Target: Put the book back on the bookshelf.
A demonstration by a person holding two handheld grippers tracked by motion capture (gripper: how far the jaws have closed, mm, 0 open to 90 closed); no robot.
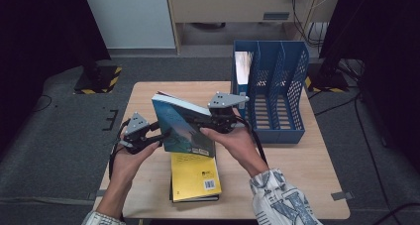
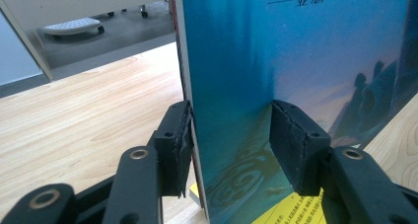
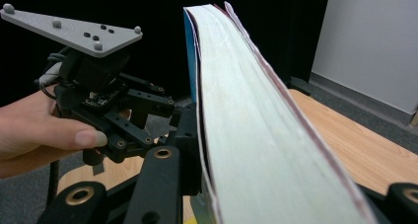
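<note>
Book: we hold the blue book (image 1: 181,126) tilted in the air over the table (image 1: 307,170), above a yellow book (image 1: 195,178) lying flat, near the blue file rack (image 1: 277,93)
Left gripper (image 1: 148,136): clamped on the blue book's lower edge, one pad on each cover
Right gripper (image 1: 210,122): clenched across the page block at the other end
Handling: we judge it a thick paperback, fairly heavy, with glossy covers that may slide and a body that bends, so grip near the spine or across the full thickness
Hard to make out: the right gripper's far jaw sits behind the pages (image 3: 266,135); cover text is cut off; what stands in the rack's left slot is unclear
</note>
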